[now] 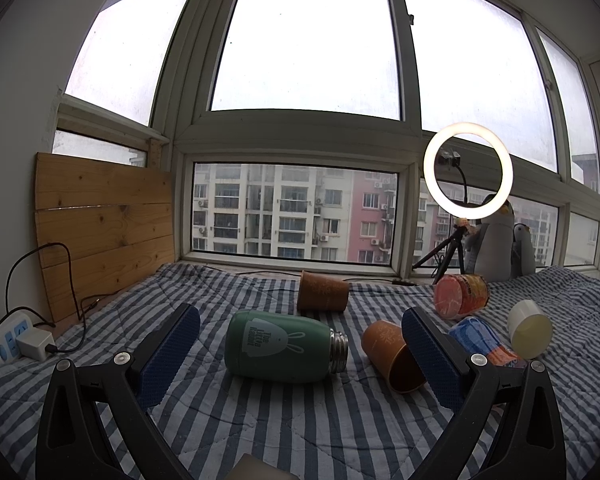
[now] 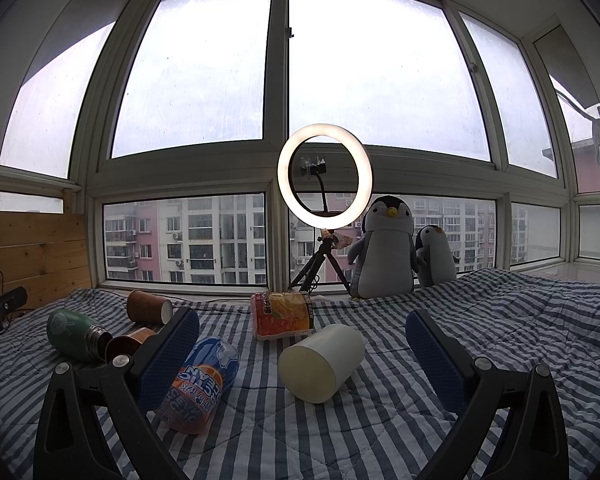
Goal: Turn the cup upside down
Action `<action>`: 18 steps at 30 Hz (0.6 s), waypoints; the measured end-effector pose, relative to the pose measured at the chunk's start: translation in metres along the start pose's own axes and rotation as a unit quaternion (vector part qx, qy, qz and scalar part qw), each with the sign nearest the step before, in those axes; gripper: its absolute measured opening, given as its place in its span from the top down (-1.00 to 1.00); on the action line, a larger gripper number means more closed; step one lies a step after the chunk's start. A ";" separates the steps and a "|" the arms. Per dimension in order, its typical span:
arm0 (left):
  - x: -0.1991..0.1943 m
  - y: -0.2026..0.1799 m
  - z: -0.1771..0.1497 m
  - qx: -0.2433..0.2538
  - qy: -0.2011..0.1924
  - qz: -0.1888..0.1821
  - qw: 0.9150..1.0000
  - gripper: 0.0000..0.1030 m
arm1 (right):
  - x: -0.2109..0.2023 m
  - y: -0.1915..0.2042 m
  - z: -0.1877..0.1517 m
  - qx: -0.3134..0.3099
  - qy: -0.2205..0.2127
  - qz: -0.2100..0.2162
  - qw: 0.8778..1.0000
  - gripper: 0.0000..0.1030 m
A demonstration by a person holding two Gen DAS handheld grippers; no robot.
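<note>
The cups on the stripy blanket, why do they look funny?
They all lie tipped on their sides: two brown paper cups, a white plastic cup and a green metal flask without a cap. Nothing looks spilled.

Left gripper (image 1: 300,356): black angular plastic arms, silver round screws at joints, blue dimpled pads (image 1: 168,356) on fingers. Right gripper (image 2: 300,360): same black arms, silver screws, blue textured pads (image 2: 436,364).

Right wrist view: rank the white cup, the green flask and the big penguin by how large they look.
1. Big penguin
2. White cup
3. Green flask
The cup lies nearest the camera, so its true size against the flask is unsure.
</note>
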State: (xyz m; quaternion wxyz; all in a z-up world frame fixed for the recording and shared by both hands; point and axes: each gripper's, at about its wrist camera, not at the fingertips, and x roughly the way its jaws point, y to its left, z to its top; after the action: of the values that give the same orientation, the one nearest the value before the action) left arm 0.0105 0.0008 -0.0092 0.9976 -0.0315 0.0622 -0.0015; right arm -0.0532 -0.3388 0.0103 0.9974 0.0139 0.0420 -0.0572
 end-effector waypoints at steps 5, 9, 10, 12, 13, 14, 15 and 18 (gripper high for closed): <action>0.009 0.006 -0.001 -0.015 0.022 -0.004 1.000 -0.99 | 0.000 -0.001 0.001 0.001 0.003 0.001 1.000 -0.98; 0.021 0.015 0.002 -0.034 0.050 -0.012 0.998 -0.99 | 0.000 -0.001 0.001 0.000 0.004 0.003 1.000 -0.98; 0.024 0.018 0.002 -0.038 0.058 -0.013 0.997 -0.99 | 0.001 0.000 0.001 0.000 0.007 0.005 1.000 -0.98; 0.033 0.023 0.006 -0.042 0.079 -0.012 0.996 -0.99 | 0.003 0.001 0.001 -0.002 0.011 0.007 1.000 -0.98; 0.037 0.024 0.008 -0.037 0.087 -0.009 0.996 -0.99 | 0.003 0.001 0.001 -0.002 0.012 0.010 1.000 -0.98; 0.043 0.025 0.011 -0.025 0.095 -0.001 0.995 -0.99 | 0.003 0.002 0.001 -0.003 0.013 0.012 1.000 -0.98; 0.047 0.025 0.013 -0.012 0.101 0.006 0.995 -0.99 | 0.003 0.002 0.001 -0.003 0.013 0.013 1.000 -0.98; 0.068 0.028 0.026 0.009 0.134 0.013 0.991 -0.99 | 0.002 0.003 0.001 -0.003 0.013 0.018 1.000 -0.98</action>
State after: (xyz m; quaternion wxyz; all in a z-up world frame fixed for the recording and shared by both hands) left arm 0.0807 0.0303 0.0064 0.9804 -0.0208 0.1956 0.0066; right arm -0.0510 -0.3365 0.0114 0.9976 0.0128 0.0551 -0.0390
